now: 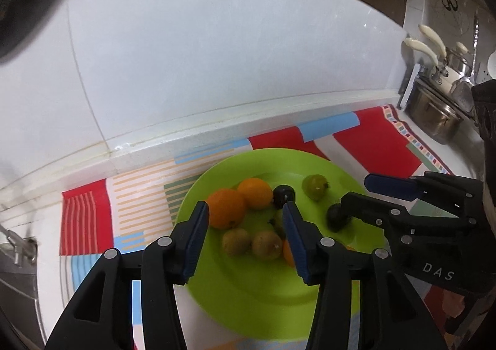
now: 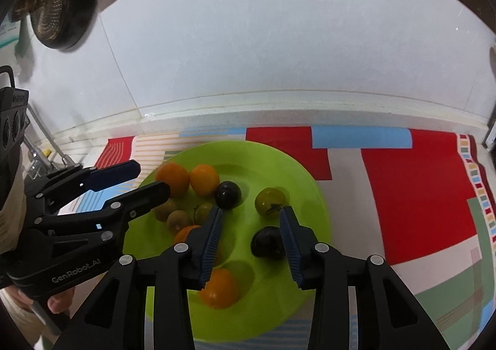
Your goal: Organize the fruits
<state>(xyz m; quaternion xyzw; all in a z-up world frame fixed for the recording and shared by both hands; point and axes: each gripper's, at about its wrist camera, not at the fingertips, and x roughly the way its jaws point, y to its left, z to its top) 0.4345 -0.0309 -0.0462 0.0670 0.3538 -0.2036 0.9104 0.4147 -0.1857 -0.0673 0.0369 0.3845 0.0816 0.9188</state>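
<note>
Two hand-held grippers (image 1: 245, 237) (image 2: 251, 241) spread, empty | right view only: strainer (image 2: 49, 9) | left: pots (image 1: 434, 111)

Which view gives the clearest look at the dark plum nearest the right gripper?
The right wrist view: the dark plum lies on the green plate, almost wholly visible beside a blue pad. In the left wrist view the right gripper partly covers it.

I am holding my left gripper (image 1: 245, 219) angled downward, its blue-padded jaws standing apart with nothing pinched between them. My right gripper (image 2: 251, 226) is tilting down the same way beside it, jaws parted, pads pressing on nothing. A hand (image 2: 57, 300) is wrapping the left gripper's handle.
</note>
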